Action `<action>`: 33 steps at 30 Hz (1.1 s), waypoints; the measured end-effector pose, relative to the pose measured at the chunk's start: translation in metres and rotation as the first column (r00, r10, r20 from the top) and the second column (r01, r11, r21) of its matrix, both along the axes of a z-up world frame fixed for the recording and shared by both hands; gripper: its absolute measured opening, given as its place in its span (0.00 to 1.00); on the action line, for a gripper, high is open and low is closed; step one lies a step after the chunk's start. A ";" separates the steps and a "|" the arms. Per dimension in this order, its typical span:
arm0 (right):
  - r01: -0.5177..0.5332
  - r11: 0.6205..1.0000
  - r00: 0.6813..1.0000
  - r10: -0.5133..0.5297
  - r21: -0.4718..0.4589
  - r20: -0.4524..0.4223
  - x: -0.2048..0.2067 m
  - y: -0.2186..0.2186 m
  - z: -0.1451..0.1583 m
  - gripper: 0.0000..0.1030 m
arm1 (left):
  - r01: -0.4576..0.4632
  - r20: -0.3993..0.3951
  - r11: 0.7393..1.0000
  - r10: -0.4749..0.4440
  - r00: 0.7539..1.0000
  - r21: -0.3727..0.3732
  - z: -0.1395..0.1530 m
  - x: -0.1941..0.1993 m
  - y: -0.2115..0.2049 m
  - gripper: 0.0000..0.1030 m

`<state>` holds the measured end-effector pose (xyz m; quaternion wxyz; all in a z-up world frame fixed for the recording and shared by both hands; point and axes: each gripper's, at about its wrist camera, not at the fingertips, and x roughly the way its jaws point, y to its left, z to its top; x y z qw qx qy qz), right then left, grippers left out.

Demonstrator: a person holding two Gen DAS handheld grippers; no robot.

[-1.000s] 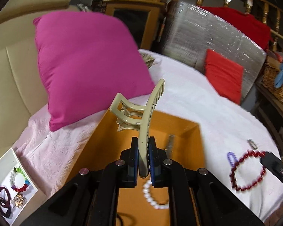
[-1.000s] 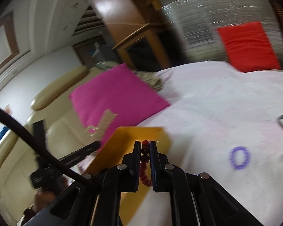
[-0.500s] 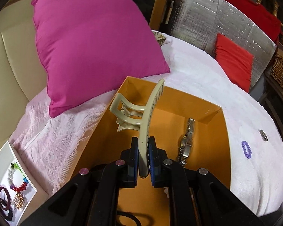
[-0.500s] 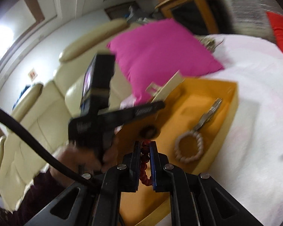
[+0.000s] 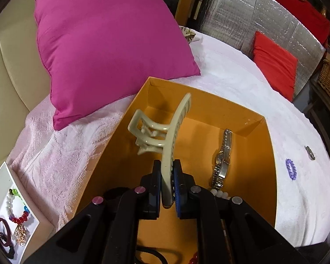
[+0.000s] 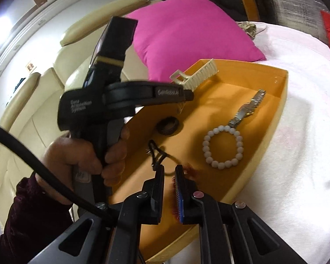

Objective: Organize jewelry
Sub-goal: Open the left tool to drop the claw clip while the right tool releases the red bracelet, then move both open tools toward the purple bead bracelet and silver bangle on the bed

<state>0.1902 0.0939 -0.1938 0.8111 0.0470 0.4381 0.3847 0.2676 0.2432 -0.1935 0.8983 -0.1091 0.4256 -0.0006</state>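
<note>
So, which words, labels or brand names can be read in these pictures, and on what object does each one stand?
"Data ... System", white, three lines, middle line blurred: on the body of the left gripper.
Embossed word on its arm: too blurred to read.
Watch dial: too small to read.

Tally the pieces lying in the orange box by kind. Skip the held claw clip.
Watch: 1
Bead bracelets: 2 (white bracelet; red bracelet, blurred)
Dark bands: 2 (thick ring; cord loop)
Total: 5
</note>
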 end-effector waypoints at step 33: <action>0.479 0.872 0.877 -0.481 0.103 -0.005 0.033 -0.226 0.046 0.35 | 0.054 0.247 0.920 -0.160 0.956 0.387 0.067 -0.026 -0.195 0.77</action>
